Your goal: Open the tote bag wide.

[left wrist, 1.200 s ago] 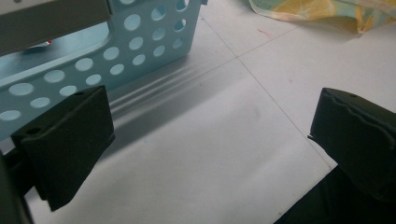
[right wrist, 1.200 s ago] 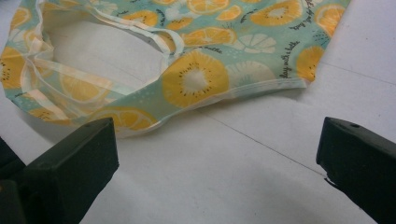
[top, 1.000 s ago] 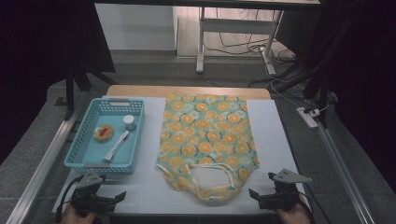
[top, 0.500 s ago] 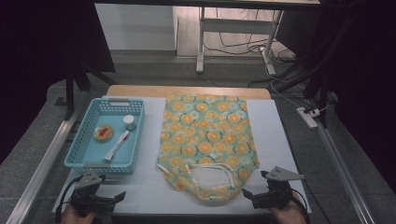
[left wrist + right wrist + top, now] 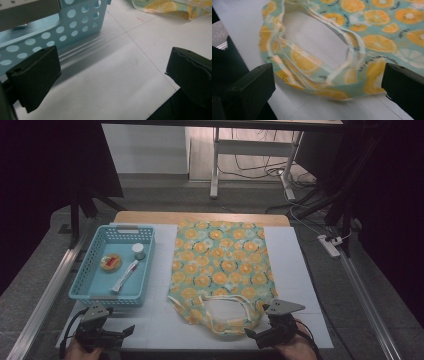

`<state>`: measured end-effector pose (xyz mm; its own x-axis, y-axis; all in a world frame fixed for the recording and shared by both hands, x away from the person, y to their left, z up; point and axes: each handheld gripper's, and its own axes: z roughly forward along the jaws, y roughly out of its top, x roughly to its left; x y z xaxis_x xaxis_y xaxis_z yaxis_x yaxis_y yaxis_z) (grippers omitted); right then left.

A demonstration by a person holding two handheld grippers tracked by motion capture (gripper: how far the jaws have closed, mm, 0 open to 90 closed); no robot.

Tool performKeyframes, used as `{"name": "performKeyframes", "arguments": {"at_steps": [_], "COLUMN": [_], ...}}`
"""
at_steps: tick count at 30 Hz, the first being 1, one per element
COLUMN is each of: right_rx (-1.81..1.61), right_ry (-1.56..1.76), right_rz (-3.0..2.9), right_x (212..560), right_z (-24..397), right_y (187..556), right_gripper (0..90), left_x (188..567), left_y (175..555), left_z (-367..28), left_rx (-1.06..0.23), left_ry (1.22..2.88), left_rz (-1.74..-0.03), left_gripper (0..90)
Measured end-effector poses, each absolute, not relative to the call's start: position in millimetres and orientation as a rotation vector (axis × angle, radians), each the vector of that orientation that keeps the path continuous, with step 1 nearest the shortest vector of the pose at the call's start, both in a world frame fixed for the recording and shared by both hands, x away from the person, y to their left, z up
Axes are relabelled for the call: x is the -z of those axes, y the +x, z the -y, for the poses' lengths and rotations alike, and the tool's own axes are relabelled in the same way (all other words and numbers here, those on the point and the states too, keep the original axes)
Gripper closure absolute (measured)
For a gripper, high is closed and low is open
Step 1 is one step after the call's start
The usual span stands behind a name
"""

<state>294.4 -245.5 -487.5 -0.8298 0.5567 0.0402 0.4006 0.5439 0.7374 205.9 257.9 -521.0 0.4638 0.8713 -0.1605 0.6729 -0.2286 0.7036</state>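
Nearest the table's front edge, the right gripper [image 5: 257, 335] is held with its jaws spread wide and nothing between them; it sits just beside the near hem of the fabric bag [image 5: 220, 270], not touching it. In the right gripper view the bag's open mouth [image 5: 319, 50] and its pale handle loops [image 5: 294, 67] are framed between the two jaws. The bag is judged to be light, thin and limp, likely to fold and slide on the smooth white table [image 5: 300, 270] when pulled, so one layer of the hem or a handle loop seems the best place for a pinch. The left gripper [image 5: 125, 332] is likewise opened wide and empty, well to the left of the bag, near the front wall of the blue basket [image 5: 105, 297]. Beyond that wall, still left of the bag, a small round orange item [image 5: 110, 262], a little white-capped jar [image 5: 138, 251] and a white tube [image 5: 125, 276] are seen lying in the basket.
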Motion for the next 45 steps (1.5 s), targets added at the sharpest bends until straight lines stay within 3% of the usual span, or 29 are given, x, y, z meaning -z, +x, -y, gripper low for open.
{"name": "performKeyframes", "arguments": {"at_steps": [23, 37, 45], "right_rx": [-1.194, -1.185, -1.178], "right_ry": [0.627, 0.546, 0.444], "right_rz": [-2.731, -2.787, -2.863], "right_x": [486.2, 488.8, 491.5], "right_z": [179.8, 165.5, 157.6], "right_y": [284.9, 277.5, 270.8], "right_gripper": [0.0, 0.0, 16.4], "left_x": [520.6, 520.7, 520.6], "left_y": [205.3, 205.3, 205.5], "left_z": [-256.5, -257.0, -256.6], "left_rx": [-0.357, -0.355, -0.355], "left_ry": [1.993, 1.989, 1.992], "left_rz": [-1.274, -1.268, -1.266], "left_gripper": [0.0, 0.0, 0.0]}}
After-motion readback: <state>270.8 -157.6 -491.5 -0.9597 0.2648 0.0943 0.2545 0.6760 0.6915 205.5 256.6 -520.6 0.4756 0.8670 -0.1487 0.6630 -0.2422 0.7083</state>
